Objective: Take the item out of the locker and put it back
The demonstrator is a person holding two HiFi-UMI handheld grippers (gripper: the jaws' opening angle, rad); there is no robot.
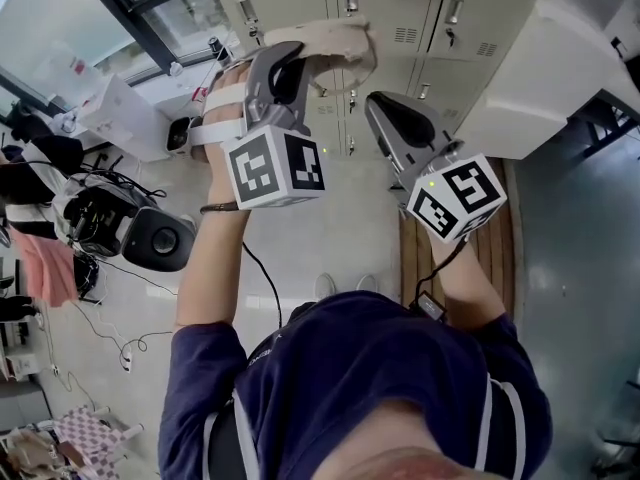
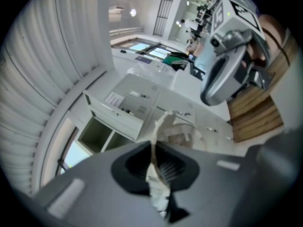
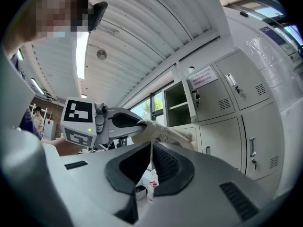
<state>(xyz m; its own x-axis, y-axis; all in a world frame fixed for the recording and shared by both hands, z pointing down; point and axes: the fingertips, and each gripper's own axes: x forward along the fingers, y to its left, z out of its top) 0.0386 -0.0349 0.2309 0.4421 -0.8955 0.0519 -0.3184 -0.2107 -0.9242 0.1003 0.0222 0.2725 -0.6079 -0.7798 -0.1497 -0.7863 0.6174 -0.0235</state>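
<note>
My left gripper (image 1: 298,56) is shut on a beige cloth item (image 1: 345,48) and holds it up in front of the grey lockers (image 1: 400,8). In the left gripper view the cloth (image 2: 177,129) runs out from between the closed pads of that gripper (image 2: 154,148), and an open locker compartment (image 2: 97,134) shows at the left. My right gripper (image 1: 380,103) is just right of the item, apart from it, jaws shut and empty. The right gripper view shows its closed pads (image 3: 151,150), the left gripper (image 3: 139,123) gripping the cloth (image 3: 168,135), and the open locker (image 3: 180,103) behind.
A slatted wooden bench (image 1: 500,258) lies on the floor under my right arm. A large pale wrapped cabinet (image 1: 560,58) stands at the right beside the lockers. Black bags and gear (image 1: 130,228) with trailing cables sit on the floor at the left.
</note>
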